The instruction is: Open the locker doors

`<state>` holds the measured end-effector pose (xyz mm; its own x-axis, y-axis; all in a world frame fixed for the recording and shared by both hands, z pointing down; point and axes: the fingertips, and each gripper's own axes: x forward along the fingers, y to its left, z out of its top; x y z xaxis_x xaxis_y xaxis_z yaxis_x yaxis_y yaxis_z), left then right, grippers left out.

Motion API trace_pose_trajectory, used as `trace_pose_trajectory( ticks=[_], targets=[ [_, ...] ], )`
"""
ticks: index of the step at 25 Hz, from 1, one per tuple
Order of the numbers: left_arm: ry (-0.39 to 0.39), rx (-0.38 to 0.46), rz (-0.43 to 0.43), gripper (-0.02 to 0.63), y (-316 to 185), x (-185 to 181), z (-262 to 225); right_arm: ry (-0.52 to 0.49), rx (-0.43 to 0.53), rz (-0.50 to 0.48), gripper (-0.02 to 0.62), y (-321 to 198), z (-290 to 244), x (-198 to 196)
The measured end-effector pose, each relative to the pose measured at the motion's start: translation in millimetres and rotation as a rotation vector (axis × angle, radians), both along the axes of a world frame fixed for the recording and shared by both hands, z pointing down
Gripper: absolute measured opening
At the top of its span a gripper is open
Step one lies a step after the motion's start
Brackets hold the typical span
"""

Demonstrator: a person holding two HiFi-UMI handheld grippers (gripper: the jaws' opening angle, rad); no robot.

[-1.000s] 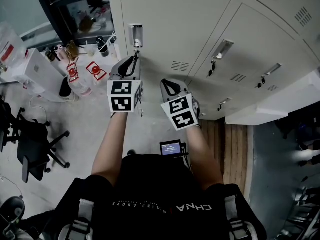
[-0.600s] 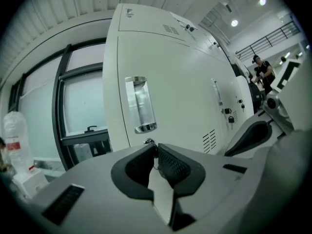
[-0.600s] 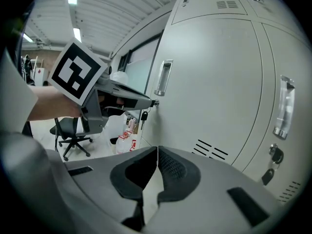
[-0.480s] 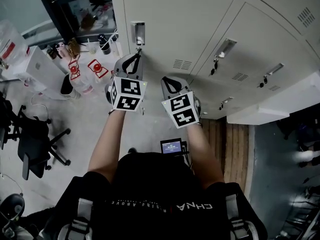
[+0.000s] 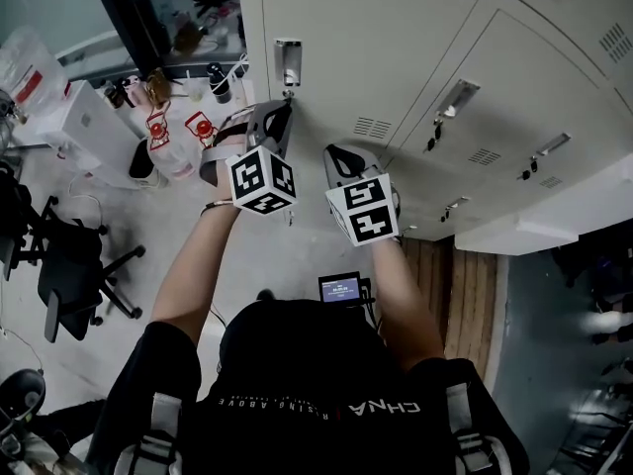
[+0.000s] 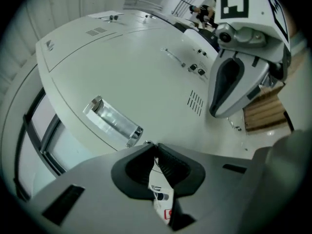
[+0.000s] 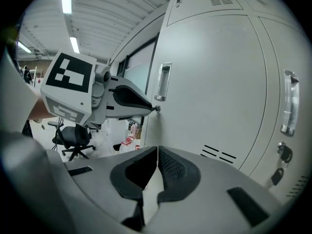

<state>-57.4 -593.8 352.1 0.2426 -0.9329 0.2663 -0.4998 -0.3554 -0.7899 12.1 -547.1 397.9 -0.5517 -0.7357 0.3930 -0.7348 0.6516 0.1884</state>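
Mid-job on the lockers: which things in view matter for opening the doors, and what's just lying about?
Job: locker door, handle, key, next door.

Lying about: office chair, red-labelled bags, white box, bottle.

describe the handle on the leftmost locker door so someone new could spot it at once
Start at the bank of pale lockers and take the door at its left end, next to the dark window frame. The handle is the small upright metal pull near that door's left edge. It alone borders the window; the other handles sit further right, with keys dangling below.
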Motion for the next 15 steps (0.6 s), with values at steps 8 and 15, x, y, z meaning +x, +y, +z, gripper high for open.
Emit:
trace_pose_trajectory(
  ticks=[8, 15],
  targets=[
    [-0.469, 0.062, 0.110, 0.038, 3.2, 3.0, 5.3, -0.030, -0.019, 0.016, 0.032, -1.1, -0.7, 1.0],
    [-0.805, 0.117, 0.204, 0.040, 5.7, 3.4, 10.6, -0.025, -0.026, 0.009, 0.032, 1.4, 1.0, -1.4]
  ],
)
